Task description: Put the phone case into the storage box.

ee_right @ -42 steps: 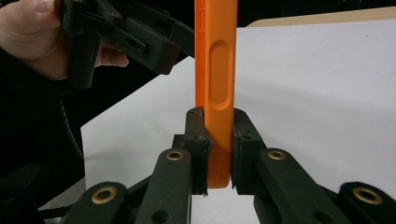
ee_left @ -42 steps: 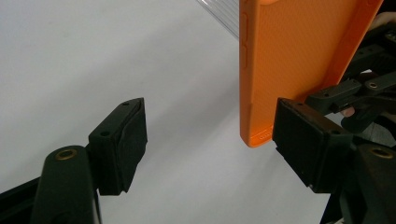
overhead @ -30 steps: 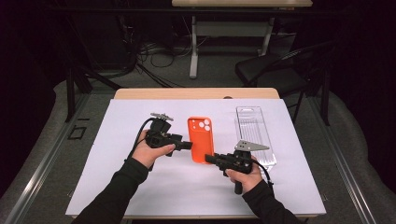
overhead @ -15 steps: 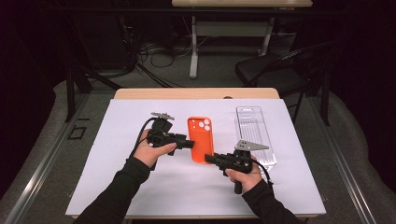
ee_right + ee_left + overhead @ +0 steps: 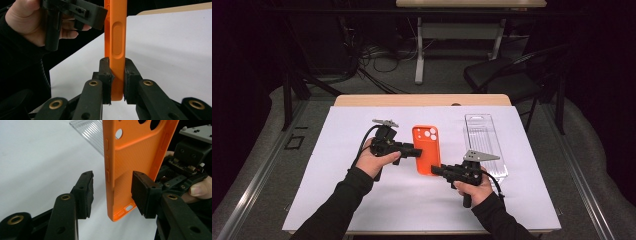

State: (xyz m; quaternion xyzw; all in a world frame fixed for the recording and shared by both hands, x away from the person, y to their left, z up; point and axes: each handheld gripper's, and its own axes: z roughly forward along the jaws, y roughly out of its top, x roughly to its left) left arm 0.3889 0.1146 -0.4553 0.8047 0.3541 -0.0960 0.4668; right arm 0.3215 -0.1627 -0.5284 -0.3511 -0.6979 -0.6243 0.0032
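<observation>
Item: orange phone case (image 5: 426, 149), silicone type, camera cut-outs at its far end; held up off the white table cover (image 5: 337, 200) between my two tools, roughly mid-table. Item: my right gripper (image 5: 435, 171), jaws drawn right in and clamped on the case's near edge; in the right gripper view both pads press flat on the orange rim (image 5: 116, 75) with no gap either side. This is the sole grip carrying the case at present. Item: my left gripper (image 5: 418, 150), jaws partly spread and straddling the case's long side edge; its jaws have just been closing, narrower now than in the picture of a second ago, with the case between them. In the left gripper view the pad on the inner face (image 5: 142, 192) looks at or very near the case, while the pad on the outer side (image 5: 85, 192) stands apart from the button edge, so I record no pinch yet. Both hands otherwise sit where they were. Reading: a second grip is being formed; once it lands I judge the case can be steadied or passed across. Item: clear plastic blister tray (image 5: 484, 142), lying flat on the cover, near my right hand, untouched.
</observation>
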